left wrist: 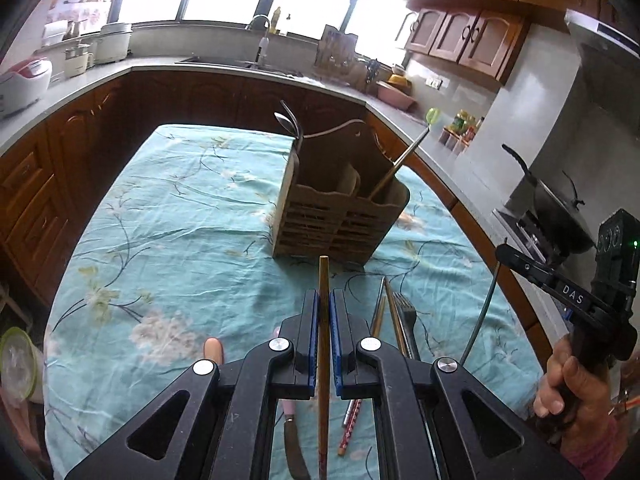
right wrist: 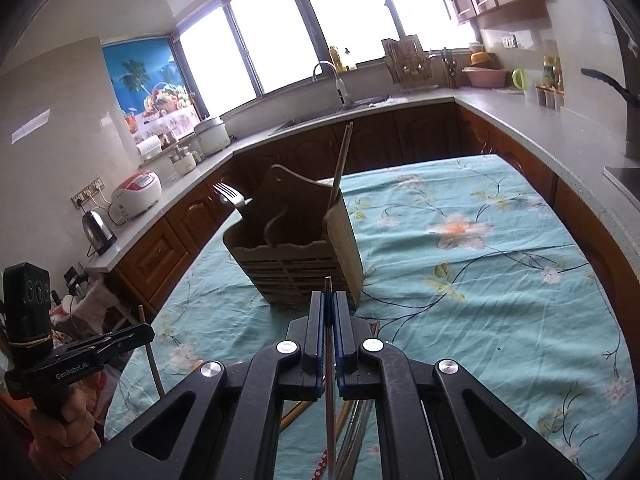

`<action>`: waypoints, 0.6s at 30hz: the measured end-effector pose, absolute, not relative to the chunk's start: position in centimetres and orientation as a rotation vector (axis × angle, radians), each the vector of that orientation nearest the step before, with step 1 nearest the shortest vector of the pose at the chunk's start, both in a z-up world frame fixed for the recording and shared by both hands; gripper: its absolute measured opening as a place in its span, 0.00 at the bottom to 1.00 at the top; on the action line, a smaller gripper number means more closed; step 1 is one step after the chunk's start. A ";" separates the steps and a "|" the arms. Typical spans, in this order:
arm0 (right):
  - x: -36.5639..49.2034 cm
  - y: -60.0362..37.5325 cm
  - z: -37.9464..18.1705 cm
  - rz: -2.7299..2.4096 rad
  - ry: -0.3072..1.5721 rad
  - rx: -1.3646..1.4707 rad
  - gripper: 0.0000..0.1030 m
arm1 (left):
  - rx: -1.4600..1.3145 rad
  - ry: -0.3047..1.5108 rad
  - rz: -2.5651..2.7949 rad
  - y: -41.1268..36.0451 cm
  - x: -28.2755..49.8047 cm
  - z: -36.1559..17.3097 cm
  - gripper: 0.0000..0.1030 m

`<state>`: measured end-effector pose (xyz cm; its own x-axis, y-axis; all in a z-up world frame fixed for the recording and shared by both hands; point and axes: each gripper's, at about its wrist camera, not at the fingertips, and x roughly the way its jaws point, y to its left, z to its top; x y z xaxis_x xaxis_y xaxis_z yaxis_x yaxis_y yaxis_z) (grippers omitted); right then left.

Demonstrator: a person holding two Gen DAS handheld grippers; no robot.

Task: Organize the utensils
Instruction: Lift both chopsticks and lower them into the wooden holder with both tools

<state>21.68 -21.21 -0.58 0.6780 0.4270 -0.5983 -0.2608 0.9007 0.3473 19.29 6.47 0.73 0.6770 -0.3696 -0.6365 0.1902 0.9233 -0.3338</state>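
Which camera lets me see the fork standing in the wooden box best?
The right wrist view: the fork shows its tines clearly above the wooden box. In the left wrist view, only curved metal tops show at the box's corner, with no tines visible.

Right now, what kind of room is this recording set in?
A home kitchen, most likely. A sink faucet sits under the windows, wooden cabinets line the wall, and a rice cooker stands on the counter. The table wears a floral tablecloth.

A teal tablecloth with pale flowers carries a brown wooden caddy; gripper pads are blue.
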 end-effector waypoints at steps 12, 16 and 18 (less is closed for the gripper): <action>20.1 -21.5 1.6 0.388 0.665 0.254 0.04 | -0.290 0.684 -0.296 8.4 17.3 2.7 0.04; 20.0 -21.3 2.1 0.388 0.642 0.257 0.04 | -0.306 0.662 -0.287 9.1 17.1 3.1 0.04; 19.9 -21.3 2.3 0.389 0.634 0.262 0.04 | -0.316 0.649 -0.283 9.4 17.1 3.4 0.04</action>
<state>19.92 -21.33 2.31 0.7371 0.4288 -0.5223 -0.2713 0.8957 0.3524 17.05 9.38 3.35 0.7617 -0.3526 -0.5435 0.1576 0.9146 -0.3724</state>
